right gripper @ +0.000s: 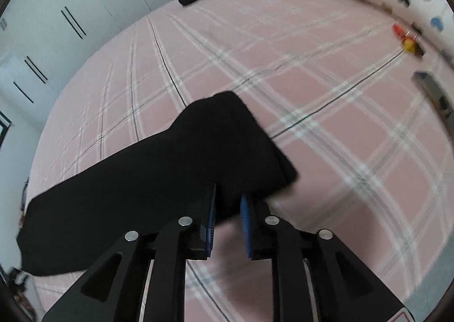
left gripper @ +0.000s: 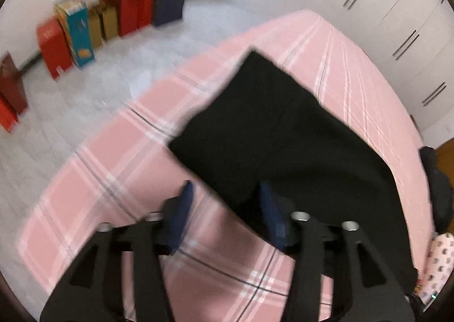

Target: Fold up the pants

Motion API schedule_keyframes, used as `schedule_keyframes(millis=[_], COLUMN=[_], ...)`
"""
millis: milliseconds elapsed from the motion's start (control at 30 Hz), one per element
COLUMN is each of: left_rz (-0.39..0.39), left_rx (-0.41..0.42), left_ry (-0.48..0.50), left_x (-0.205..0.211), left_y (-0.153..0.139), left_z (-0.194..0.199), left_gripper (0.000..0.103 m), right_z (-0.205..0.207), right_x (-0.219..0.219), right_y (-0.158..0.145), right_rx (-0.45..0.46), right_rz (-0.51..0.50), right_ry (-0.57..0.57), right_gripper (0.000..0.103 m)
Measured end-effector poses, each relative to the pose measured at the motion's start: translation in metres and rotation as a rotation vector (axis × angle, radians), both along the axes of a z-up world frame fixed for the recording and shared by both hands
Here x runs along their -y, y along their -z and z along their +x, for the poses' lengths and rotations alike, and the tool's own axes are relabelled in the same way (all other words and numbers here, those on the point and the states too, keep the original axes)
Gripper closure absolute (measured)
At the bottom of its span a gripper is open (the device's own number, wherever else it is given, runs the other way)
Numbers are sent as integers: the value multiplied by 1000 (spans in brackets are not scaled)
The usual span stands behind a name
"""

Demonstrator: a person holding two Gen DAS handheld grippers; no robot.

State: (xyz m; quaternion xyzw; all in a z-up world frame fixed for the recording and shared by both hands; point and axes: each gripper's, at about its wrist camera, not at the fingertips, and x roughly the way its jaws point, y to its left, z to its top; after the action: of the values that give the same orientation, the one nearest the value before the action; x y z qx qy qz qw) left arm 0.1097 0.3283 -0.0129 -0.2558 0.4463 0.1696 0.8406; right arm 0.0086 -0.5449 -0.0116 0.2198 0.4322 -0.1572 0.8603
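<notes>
**Black pants folded on the pink bed**

Left wrist view: the left gripper (left gripper: 225, 194) has its fingers apart and empty, above the near edge of the black pants (left gripper: 278, 135), which lie on the pink checked bed (left gripper: 119, 166).

Right wrist view: the right gripper (right gripper: 228, 203) has its fingers only slightly apart, at the near edge of the pants (right gripper: 170, 163); whether they pinch the cloth I cannot tell.

Left wrist view: you look steeply down along your left hand-held gripper (left gripper: 224, 188), close over the bed (left gripper: 113, 157), facing the gift bags (left gripper: 85, 24).
Right wrist view: steeply down, close, facing the wardrobe (right gripper: 71, 10).
Shared: black pants (left gripper: 283, 137) on the bed.
</notes>
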Motion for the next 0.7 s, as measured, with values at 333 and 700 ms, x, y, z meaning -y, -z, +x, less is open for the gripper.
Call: schedule_keyframes(millis=[333,700], left_rz=[105,76], left_rx=[86,114], left_ry=[91,302], left_x=[78,247], left_y=[-63,-14], left_z=[-20,6], left_gripper=[17,15], right_z=[1,83], right_x=[7,32], right_y=[-35,9], right_rx=[142,32], right_rz=[-11,107], right_ry=[-59,-165], right_gripper=[84,96])
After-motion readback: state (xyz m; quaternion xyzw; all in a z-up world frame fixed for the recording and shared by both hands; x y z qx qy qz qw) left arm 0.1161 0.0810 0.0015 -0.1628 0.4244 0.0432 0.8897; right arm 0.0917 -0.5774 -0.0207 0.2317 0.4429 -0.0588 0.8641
